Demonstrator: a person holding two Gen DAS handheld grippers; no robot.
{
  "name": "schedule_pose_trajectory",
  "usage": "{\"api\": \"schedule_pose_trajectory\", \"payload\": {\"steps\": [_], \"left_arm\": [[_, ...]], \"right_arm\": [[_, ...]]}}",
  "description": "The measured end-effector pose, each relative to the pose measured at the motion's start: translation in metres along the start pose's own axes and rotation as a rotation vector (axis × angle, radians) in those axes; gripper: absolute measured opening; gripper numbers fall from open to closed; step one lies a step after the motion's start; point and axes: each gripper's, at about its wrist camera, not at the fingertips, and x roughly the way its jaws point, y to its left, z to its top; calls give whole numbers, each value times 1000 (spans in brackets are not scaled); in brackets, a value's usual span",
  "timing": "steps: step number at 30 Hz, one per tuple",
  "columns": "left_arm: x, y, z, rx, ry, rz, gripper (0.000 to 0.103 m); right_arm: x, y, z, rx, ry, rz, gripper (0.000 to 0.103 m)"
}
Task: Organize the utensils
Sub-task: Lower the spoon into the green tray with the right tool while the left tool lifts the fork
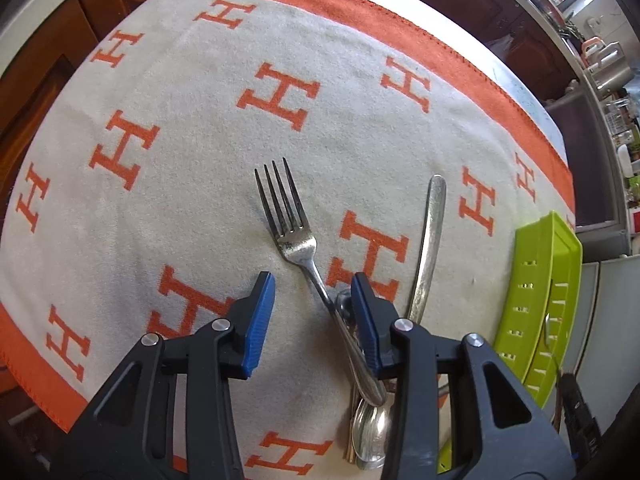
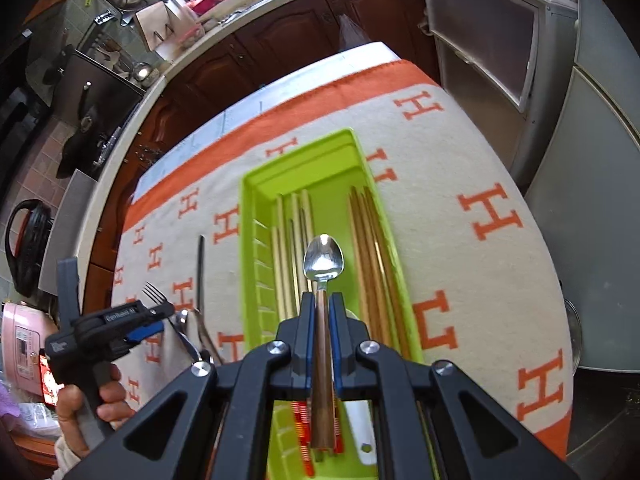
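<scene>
In the left wrist view a steel fork (image 1: pixel 290 220) lies on the beige cloth with orange letters (image 1: pixel 200 100). Its handle runs back between the blue pads (image 1: pixel 260 320) of my left gripper (image 1: pixel 314 320), close to the right pad and apart from the left one. A spoon bowl (image 1: pixel 372 432) lies under the handle, and another steel handle (image 1: pixel 430 240) lies to the right. My right gripper (image 2: pixel 322 308) is shut on a wooden-handled spoon (image 2: pixel 323 258), held over the green tray (image 2: pixel 256 240). The left gripper (image 2: pixel 152 320) shows there too, over the fork (image 2: pixel 154 292).
The green tray (image 1: pixel 540 300) holds pale chopsticks (image 2: pixel 296 240), brown chopsticks (image 2: pixel 372 260), red-striped pieces (image 2: pixel 304 420) and a white handle (image 2: pixel 360 432). Dark wooden cabinets (image 2: pixel 280 48) and a counter with pots stand beyond the table. A hand (image 2: pixel 104 396) holds the left gripper.
</scene>
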Motion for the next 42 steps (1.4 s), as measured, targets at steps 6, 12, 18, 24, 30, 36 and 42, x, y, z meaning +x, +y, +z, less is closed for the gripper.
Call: {"api": "schedule_pose_trajectory", "payload": {"steps": [6, 12, 18, 24, 30, 36, 42], "left_arm": [[1, -12, 0, 13, -47, 87, 16], [2, -23, 0, 89, -78, 97, 4], [-2, -29, -1, 239, -69, 71, 3], [-5, -20, -3, 252, -52, 23, 2], [-18, 1, -16, 254, -21, -70, 2], [-50, 4, -33, 293, -24, -162, 2], [-90, -8, -55, 378, -61, -227, 2]], "right_arm": [[8, -10, -12, 15, 27, 9, 7], [7, -13, -18, 13, 28, 21, 7], [6, -17, -23, 22, 35, 31, 7], [7, -19, -25, 35, 43, 53, 7], [3, -16, -27, 25, 37, 62, 7], [1, -14, -29, 25, 38, 74, 7], [-2, -11, -32, 21, 35, 81, 7]]}}
